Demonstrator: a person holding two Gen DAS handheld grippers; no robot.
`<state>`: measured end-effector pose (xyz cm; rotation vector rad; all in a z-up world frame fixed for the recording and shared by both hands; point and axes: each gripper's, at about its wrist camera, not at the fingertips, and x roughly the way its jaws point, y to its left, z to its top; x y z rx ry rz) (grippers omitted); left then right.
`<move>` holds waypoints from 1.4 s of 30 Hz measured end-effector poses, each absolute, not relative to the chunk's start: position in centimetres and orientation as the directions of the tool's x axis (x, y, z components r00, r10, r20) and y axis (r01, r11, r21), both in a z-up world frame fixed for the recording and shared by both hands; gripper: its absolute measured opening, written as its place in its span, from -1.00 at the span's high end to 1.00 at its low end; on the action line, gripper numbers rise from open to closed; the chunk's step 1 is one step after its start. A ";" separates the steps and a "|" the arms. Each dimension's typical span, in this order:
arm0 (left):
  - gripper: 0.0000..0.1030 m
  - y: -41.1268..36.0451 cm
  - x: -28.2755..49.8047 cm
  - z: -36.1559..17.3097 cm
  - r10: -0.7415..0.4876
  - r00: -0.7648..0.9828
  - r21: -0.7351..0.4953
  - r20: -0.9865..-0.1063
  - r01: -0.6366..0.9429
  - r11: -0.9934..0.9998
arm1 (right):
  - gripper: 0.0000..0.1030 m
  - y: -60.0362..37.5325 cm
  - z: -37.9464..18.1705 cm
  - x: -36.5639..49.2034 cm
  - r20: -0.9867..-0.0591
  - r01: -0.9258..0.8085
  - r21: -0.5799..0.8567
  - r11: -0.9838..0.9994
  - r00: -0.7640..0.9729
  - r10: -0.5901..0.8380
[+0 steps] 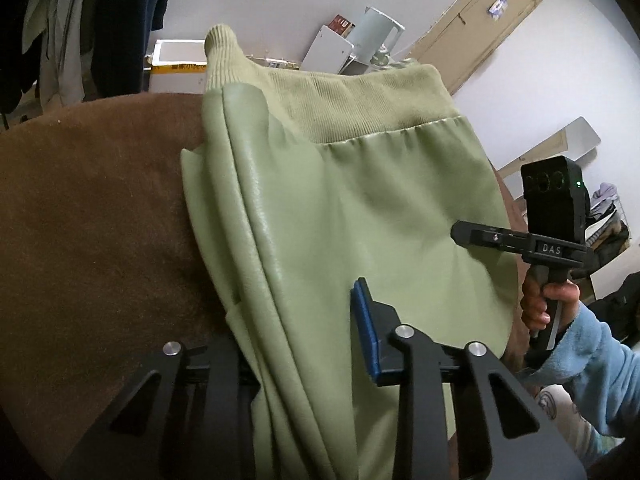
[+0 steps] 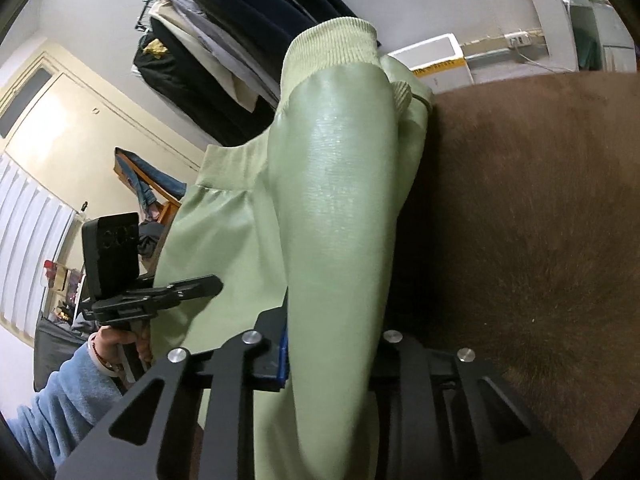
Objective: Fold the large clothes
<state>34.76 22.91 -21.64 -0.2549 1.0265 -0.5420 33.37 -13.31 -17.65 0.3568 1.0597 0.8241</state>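
We had the green jacket spread over the brown blanket, and everything we noted we placed against that jacket. Its ribbed hem lay at the end farthest from us, with a ribbed cuff poking up beside it, so we judged that we were working from the collar or shoulder end. Our left gripper had its jaws drawn in on a bunched fold along one long edge of the jacket, the blue pad pressed against the glossy cloth. Our right gripper was likewise closed on cloth, pinching the sleeve, which ran away from it toward its cuff at the far end. We held the two near corners at once, we think, so that the near end could be lifted evenly and carried over toward the hem without the slippery material sliding askew. Each hand gripped its tool by the handle, just off the jacket's side edge. Beyond the jacket's far end stood a rack of hanging clothes, holding dark coats and pale shirts, and a white box; what it contained we could not tell.
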 end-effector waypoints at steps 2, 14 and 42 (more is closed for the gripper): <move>0.43 22.8 34.5 -21.2 -0.526 0.412 -0.427 -0.744 0.312 0.849 | 0.56 -13.3 -16.9 32.9 -0.615 -0.436 0.622 0.651 0.242 0.750; 0.47 22.2 29.5 -14.0 -0.469 0.517 -0.339 -0.716 0.330 0.881 | 0.58 -14.9 -10.9 29.1 -0.508 -0.507 0.642 0.575 0.281 0.814; 0.48 31.9 17.7 -8.0 -0.234 0.622 -0.231 -0.747 0.087 0.969 | 0.58 -5.0 -6.4 25.0 -0.489 -0.656 0.624 0.425 0.097 0.867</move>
